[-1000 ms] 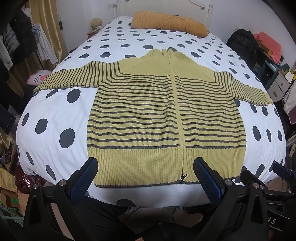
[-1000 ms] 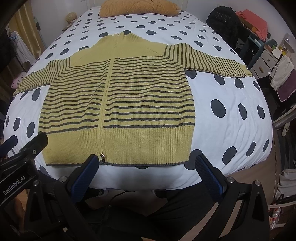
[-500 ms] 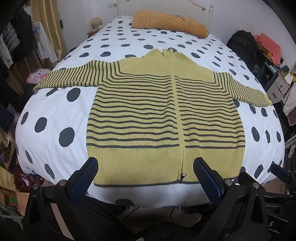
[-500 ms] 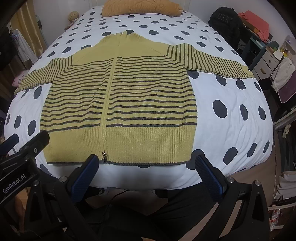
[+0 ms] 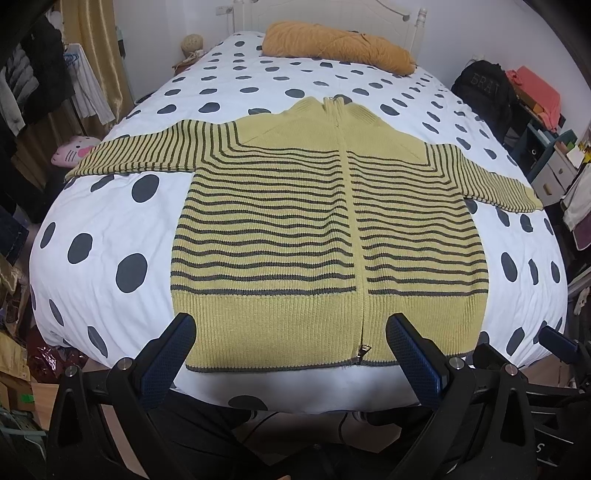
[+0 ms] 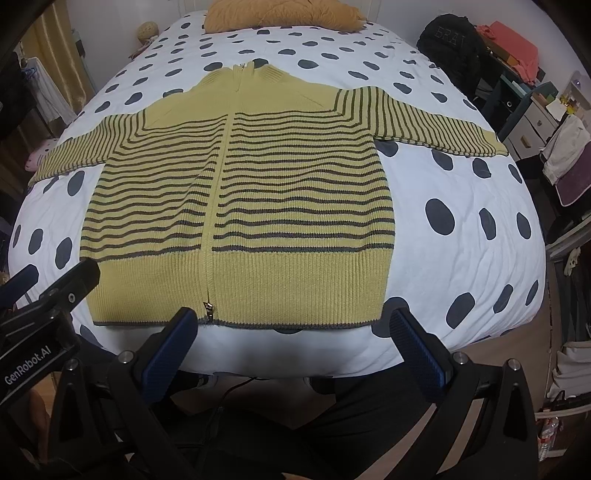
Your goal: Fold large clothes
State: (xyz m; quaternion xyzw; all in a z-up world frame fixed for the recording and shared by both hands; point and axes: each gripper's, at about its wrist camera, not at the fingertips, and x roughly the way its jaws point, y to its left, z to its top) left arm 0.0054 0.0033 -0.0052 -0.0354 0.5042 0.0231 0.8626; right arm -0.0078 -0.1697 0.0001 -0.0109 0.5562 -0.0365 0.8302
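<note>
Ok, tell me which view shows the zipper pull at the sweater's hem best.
The right wrist view: the zipper pull lies clear of the fingers, sharp against the sweater. The left wrist view also shows it, close beside a fingertip.

The cardigan [image 5: 328,236] is a chunky ribbed knit, matt and rough, with a small shiny metal zip pull [image 5: 362,350] at its hem. Under it the bedspread [image 5: 110,221] is smooth matt cotton-like cloth, faintly creased. Beyond the cardigan's collar, the pillow [image 5: 338,46] looks like soft corded fabric. The left gripper [image 5: 291,341] and right gripper [image 6: 293,332] are matt black plastic with bright metal screws; their pads [image 6: 417,354] look like finely textured blue rubber. The headboard [image 5: 332,14] is glossy white painted wood.
</note>
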